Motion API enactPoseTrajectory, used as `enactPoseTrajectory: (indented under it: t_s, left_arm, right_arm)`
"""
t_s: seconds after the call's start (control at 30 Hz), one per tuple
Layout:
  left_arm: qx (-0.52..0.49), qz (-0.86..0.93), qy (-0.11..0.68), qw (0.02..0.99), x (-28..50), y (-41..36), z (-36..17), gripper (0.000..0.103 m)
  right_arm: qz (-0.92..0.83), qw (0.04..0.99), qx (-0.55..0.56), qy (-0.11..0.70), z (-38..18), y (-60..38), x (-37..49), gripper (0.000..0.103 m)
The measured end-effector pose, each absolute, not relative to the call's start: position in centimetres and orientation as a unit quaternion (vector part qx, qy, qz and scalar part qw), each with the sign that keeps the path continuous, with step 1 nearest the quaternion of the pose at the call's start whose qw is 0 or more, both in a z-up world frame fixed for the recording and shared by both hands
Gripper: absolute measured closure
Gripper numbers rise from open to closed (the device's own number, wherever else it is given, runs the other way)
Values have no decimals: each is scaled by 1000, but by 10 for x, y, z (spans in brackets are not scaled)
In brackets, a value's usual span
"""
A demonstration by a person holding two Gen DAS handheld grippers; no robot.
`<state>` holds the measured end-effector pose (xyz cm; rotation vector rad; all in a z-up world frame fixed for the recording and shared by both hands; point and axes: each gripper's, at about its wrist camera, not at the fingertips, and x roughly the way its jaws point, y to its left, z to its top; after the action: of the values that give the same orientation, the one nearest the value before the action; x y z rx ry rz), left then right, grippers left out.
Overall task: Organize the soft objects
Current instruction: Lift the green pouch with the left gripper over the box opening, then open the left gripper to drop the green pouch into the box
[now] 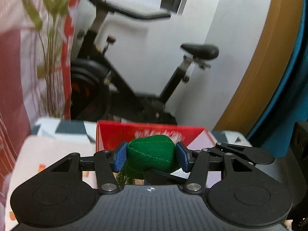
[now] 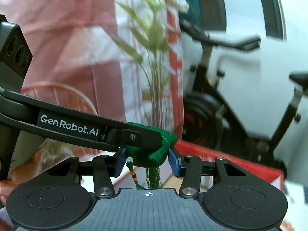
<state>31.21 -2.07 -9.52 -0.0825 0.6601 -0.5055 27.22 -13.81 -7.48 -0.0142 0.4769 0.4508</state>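
Note:
A green stuffed fabric pouch sits squeezed between the two blue pads of my left gripper, which is shut on it. In the right wrist view the same pouch fills the gap of my right gripper, and both blue pads touch its sides. A white bead and a green tassel hang below the pouch. One finger of the left gripper crosses over the pouch from the left. A black finger of the right gripper shows under the pouch in the left wrist view.
An open red box lies just beyond the pouch, also visible as the red box. Behind it are a black exercise bike, a tall dried plant and a pink curtain. A hand holds the left gripper's handle.

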Motion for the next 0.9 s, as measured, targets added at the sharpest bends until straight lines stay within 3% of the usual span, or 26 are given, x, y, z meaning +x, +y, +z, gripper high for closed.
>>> enactPoseTrajectory:
  t_s: [0.5, 0.9]
  left_arm:
    - [-30, -227, 393, 891, 342, -25, -148, 46]
    - [30, -175, 351, 919, 312, -21, -124, 47]
  right_arm:
    - [210, 908, 71, 355, -146, -150, 309, 59]
    - [153, 921, 68, 352, -137, -174, 293, 57]
